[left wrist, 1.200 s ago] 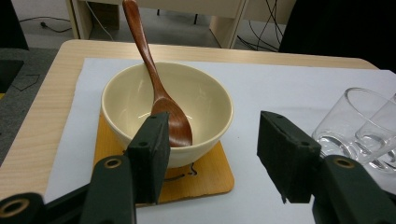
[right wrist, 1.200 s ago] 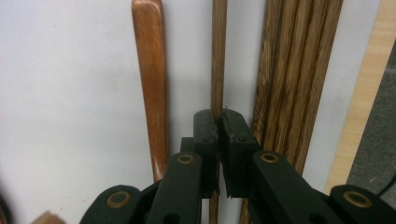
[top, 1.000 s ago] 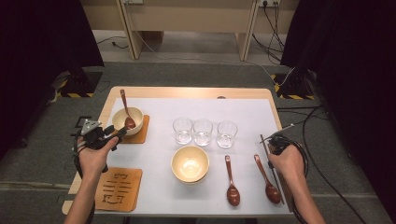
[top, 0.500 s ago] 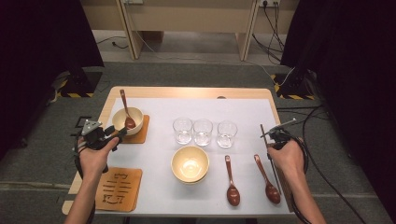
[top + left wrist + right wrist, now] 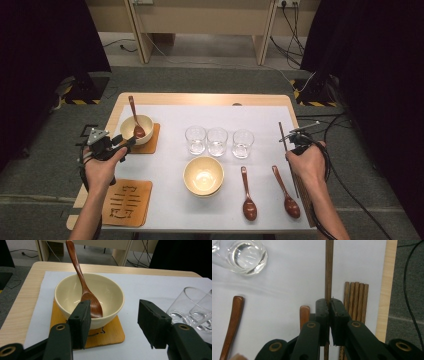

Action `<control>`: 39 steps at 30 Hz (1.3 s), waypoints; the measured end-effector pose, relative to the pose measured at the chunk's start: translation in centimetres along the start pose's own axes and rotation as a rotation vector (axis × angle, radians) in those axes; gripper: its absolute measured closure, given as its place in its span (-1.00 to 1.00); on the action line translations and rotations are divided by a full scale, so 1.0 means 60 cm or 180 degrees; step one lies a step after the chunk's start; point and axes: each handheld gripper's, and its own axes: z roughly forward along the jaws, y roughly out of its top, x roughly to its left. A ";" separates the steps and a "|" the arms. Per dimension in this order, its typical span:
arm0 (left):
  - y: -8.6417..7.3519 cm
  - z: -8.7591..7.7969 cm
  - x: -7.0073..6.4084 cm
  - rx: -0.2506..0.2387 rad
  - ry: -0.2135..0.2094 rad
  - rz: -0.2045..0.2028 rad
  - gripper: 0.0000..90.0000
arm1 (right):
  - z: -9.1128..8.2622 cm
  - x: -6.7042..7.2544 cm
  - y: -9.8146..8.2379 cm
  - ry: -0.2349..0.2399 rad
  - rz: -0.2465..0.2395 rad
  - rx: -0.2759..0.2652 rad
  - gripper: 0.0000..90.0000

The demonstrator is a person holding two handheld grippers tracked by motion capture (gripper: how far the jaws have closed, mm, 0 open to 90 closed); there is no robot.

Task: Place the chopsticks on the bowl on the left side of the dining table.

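Two grippers are in play. At the right edge of the high view, the right gripper has its jaws pinched on one dark chopstick, lifted over the remaining chopsticks (four lie side by side). The left gripper, mid-left, stands spread before the bowl.

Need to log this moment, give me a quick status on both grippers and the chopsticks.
Right gripper shut on a chopstick, lifted off the table. Left gripper open, empty, facing the bowl with spoon. Remaining chopsticks on the table; nothing in the way.
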 end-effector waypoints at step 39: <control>0.004 -0.007 0.001 -0.0043 -0.0003 -0.0005 -0.03 | -0.030 0.016 0.035 0.0084 -0.0032 -0.1116 0.90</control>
